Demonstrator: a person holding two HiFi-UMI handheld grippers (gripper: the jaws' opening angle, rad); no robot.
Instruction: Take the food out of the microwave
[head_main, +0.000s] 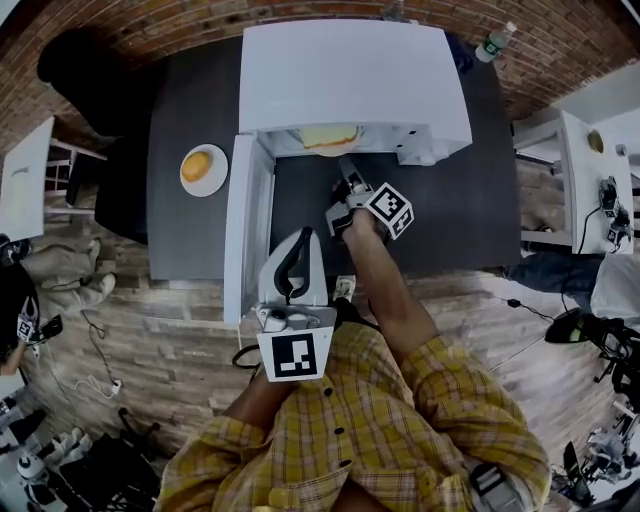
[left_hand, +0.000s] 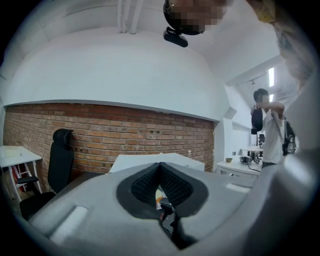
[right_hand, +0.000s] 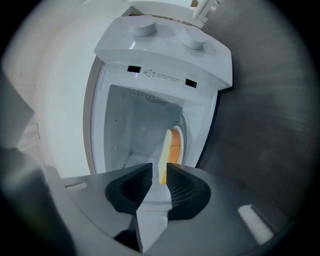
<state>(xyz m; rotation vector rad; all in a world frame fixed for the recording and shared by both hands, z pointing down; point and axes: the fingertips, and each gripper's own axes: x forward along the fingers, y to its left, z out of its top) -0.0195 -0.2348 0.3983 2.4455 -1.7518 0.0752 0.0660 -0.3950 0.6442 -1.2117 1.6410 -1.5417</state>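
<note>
A white microwave (head_main: 350, 70) stands on the dark table (head_main: 450, 220), its door (head_main: 250, 230) swung open to the left. Inside sits a pale plate (head_main: 328, 138) of yellow-orange food. My right gripper (head_main: 345, 172) is just in front of the opening, rolled on its side. In the right gripper view the microwave (right_hand: 165, 55) looks tilted and the plate (right_hand: 164, 147) with its orange food (right_hand: 174, 145) shows edge-on. The right gripper (right_hand: 159, 175) is open, and the plate rim lines up with the narrow gap. My left gripper (head_main: 298, 238) hangs by the door's near end, its left gripper (left_hand: 160, 167) pads together on nothing.
A second plate with an orange item (head_main: 203, 168) lies on the table left of the door. A bottle (head_main: 495, 42) stands at the back right. A black office chair (head_main: 80, 60) is at the far left, a white desk (head_main: 585, 180) at the right. A person (left_hand: 272, 135) stands beyond.
</note>
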